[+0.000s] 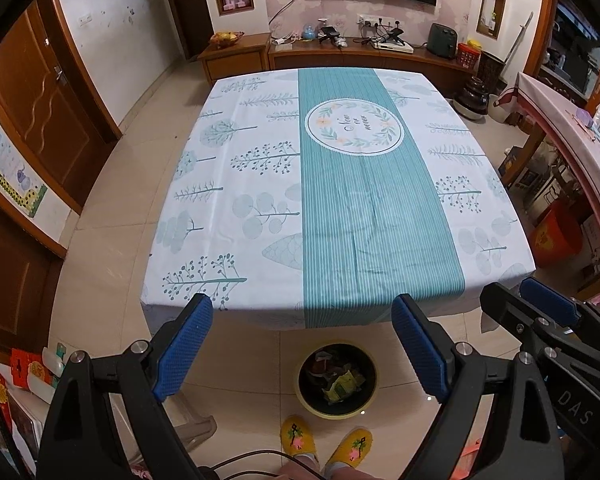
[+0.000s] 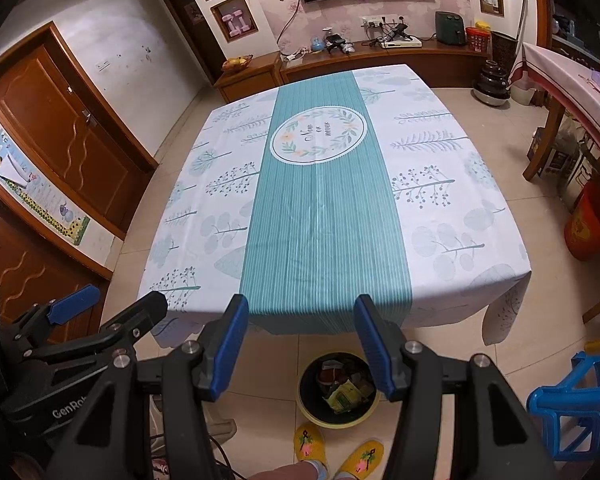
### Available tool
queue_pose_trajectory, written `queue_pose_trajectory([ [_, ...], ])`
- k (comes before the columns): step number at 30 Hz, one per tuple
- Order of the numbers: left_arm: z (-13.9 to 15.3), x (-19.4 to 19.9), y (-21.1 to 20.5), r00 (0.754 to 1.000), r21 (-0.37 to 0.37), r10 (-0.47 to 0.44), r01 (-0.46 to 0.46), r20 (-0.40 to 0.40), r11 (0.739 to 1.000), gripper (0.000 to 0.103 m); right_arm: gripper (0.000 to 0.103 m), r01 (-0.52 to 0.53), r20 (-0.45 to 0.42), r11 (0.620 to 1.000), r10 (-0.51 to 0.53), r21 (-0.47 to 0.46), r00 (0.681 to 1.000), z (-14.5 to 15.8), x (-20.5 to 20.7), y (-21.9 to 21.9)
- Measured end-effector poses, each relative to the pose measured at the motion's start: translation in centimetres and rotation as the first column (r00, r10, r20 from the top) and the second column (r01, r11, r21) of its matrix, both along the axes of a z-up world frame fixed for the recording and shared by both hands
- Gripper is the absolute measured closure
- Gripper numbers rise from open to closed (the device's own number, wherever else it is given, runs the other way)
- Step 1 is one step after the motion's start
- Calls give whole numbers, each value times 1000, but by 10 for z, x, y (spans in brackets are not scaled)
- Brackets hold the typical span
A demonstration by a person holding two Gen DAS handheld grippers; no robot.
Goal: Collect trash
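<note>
A round dark trash bin (image 1: 337,380) with a yellow rim stands on the floor by the table's near edge; it also shows in the right wrist view (image 2: 338,390). Wrappers (image 1: 342,385) lie inside it (image 2: 346,394). My left gripper (image 1: 302,320) is open and empty, held above the bin and the table edge. My right gripper (image 2: 300,316) is open and empty, beside the left one. The right gripper shows at the right of the left wrist view (image 1: 516,300). The left gripper shows at the left of the right wrist view (image 2: 116,304). The table (image 1: 340,184) carries a white and teal tablecloth (image 2: 324,208).
Yellow slippers (image 1: 326,446) stand just in front of the bin. A blue plastic stool (image 2: 576,404) is at the right. An orange bucket (image 2: 590,226) stands by a second table (image 2: 572,80). A wooden cabinet (image 1: 340,54) runs along the far wall. Brown doors (image 2: 68,128) are at the left.
</note>
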State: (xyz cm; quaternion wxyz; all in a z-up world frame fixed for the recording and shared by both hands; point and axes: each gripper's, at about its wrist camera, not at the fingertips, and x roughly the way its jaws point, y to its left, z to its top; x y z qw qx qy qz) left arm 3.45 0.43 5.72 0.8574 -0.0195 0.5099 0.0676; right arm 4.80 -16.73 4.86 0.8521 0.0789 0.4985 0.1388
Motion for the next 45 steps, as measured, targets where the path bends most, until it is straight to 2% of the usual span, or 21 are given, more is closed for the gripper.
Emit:
queue_pose_trajectory([
  [45,1,-8,2,999,18,-31,30,10,999,13,48,2,13,1000,-2,0,1000,4,-10,0],
])
